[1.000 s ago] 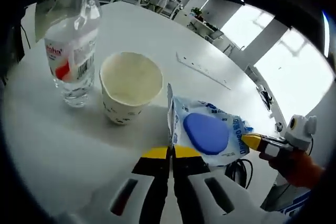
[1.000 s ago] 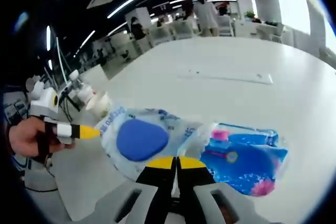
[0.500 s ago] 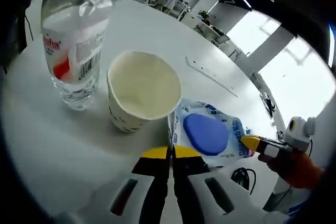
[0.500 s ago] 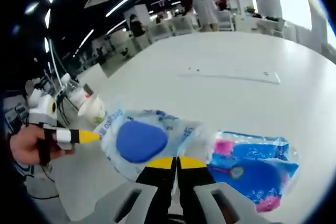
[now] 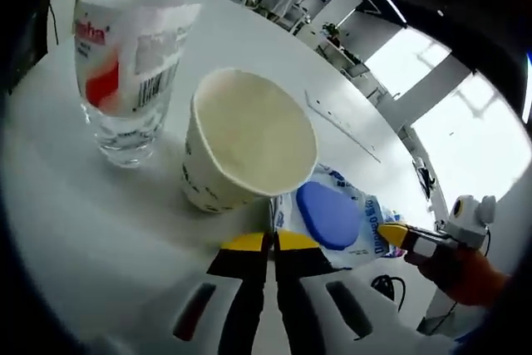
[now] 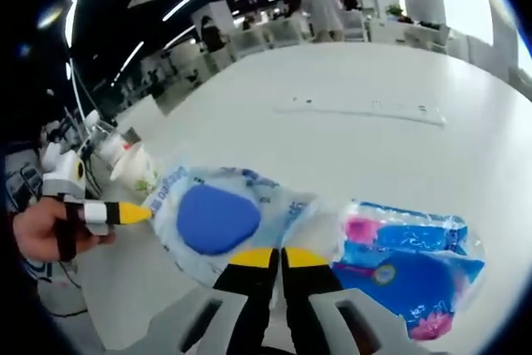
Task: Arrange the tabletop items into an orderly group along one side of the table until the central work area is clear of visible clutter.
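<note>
White hand-held gripper [image 5: 273,243], black jaws, yellow tips

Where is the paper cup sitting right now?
In the left gripper view the paper cup stands on the white table, right of the water bottle, just beyond the clear packet with the blue pad.

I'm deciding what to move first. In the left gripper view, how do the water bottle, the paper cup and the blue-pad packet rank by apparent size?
1. water bottle, though cut off at the top and near the camera
2. paper cup
3. blue-pad packet

Fisheye nearness makes true sizes unsure.
</note>
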A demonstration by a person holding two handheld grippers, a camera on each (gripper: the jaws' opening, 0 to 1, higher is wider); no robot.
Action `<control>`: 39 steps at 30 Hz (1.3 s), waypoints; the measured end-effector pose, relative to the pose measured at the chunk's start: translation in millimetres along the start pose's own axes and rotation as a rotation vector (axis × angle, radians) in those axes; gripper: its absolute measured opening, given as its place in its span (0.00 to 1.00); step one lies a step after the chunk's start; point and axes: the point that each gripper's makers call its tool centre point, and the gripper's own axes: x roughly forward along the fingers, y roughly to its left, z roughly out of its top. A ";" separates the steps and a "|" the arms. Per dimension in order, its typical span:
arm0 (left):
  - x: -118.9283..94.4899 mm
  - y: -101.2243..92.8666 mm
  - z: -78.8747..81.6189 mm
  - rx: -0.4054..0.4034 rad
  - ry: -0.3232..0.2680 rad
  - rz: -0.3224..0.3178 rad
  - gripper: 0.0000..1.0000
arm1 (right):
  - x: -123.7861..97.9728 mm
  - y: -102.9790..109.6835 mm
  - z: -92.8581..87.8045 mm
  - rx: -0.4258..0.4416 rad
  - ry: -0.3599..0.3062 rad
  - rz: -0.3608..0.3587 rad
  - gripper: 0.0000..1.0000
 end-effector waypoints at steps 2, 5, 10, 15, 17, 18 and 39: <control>-0.2 0.8 -0.4 0.004 0.006 0.003 0.01 | -1.0 0.3 1.2 -0.010 -0.004 -0.002 0.02; -2.3 2.2 -0.6 -0.003 0.006 0.004 0.04 | -0.7 0.0 0.3 -0.013 -0.002 -0.006 0.05; -8.2 3.5 1.2 -0.031 -0.008 -0.002 0.07 | -1.3 -0.3 -3.8 -0.027 0.012 -0.009 0.11; -16.3 3.2 0.1 -0.027 -0.016 -0.002 0.09 | -7.3 1.1 -3.7 -0.038 0.007 -0.010 0.12; -19.2 2.5 -1.6 -0.026 -0.018 -0.003 0.09 | -10.2 0.8 -2.1 -0.038 0.001 -0.013 0.12; -21.3 1.2 -4.2 -0.018 -0.016 -0.006 0.09 | -11.9 0.9 -1.2 -0.036 -0.003 -0.014 0.12; -38.2 -15.8 -51.4 0.073 0.035 -0.044 0.08 | -53.5 -24.3 -32.6 0.000 -0.024 -0.070 0.10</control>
